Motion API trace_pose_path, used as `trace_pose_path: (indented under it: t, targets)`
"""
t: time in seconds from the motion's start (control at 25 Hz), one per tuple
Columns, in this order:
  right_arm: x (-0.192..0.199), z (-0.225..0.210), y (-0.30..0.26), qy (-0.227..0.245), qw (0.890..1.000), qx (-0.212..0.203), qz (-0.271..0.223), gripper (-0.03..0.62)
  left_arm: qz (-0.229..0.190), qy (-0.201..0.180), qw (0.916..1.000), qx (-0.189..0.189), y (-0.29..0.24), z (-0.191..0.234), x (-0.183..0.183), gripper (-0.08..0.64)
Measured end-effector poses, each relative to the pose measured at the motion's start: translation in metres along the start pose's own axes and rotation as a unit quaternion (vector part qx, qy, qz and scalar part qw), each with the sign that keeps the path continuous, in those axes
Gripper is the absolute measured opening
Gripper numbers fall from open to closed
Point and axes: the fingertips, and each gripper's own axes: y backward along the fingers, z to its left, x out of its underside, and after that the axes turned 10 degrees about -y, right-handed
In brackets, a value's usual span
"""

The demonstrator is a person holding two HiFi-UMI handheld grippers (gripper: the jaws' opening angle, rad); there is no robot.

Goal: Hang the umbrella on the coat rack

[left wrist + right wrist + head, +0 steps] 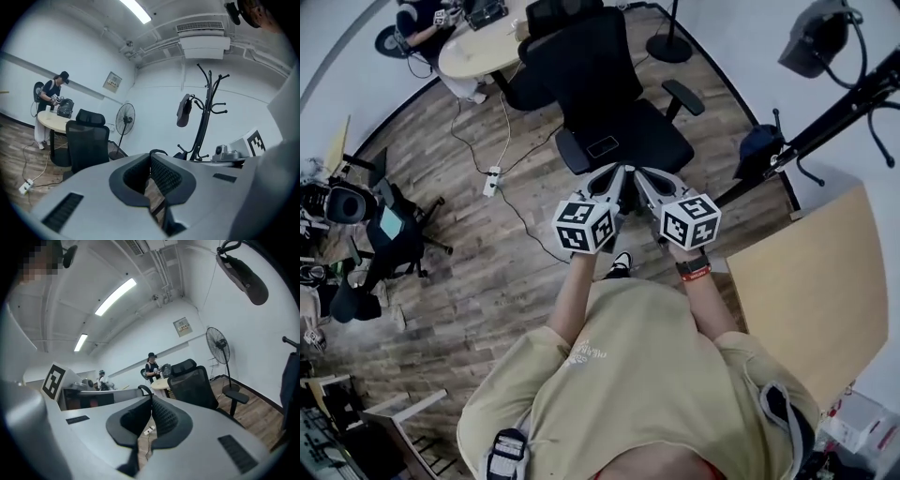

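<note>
1. Left gripper point(151, 157) and right gripper point(151, 398): jaws pressed together, nothing held.
2. Folded umbrella point(183, 110) hangs on the rack point(206, 117).
3. Wood floor point(511, 281); black chair point(592, 80) ahead; fan point(124, 119) by a white wall.

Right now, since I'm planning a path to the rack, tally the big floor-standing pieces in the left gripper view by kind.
Office chair: 1
Pedestal fan: 1
Coat rack: 1
Round table: 1
Total: 4
</note>
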Motion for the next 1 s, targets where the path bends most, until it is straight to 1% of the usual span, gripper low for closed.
trace_pose_path:
  t: [0.24, 0.4, 0.52, 0.72, 0.88, 1.0]
  targets:
    - [-0.026, -0.041, -0.02, -0.021, 0.997, 0.068, -0.034, 0.018, 0.021, -0.006, 0.9975, 0.068, -0.049, 0.017, -0.008, 0.025]
    - [-0.035, -0.072, -0.022, -0.03, 0.99, 0.119, -0.066, 0.018, 0.031, -0.019, 0.9907, 0.131, -0.082, 0.009, -0.003, 0.025]
    - [-0.037, -0.091, -0.006, -0.037, 0.982, 0.162, -0.09, 0.018, 0.038, -0.03, 0.9811, 0.187, -0.1, -0.013, 0.003, 0.025]
    - [-0.035, -0.121, 0.043, -0.053, 0.963, 0.234, -0.121, 0.018, 0.051, -0.041, 0.9603, 0.271, -0.129, -0.065, 0.012, 0.025]
    - [-0.034, -0.142, 0.09, -0.063, 0.95, 0.272, -0.141, 0.018, 0.058, -0.046, 0.9448, 0.319, -0.147, -0.115, 0.021, 0.025]
    - [-0.038, -0.153, 0.124, -0.071, 0.939, 0.297, -0.157, 0.018, 0.062, -0.057, 0.9352, 0.344, -0.159, -0.149, 0.019, 0.025]
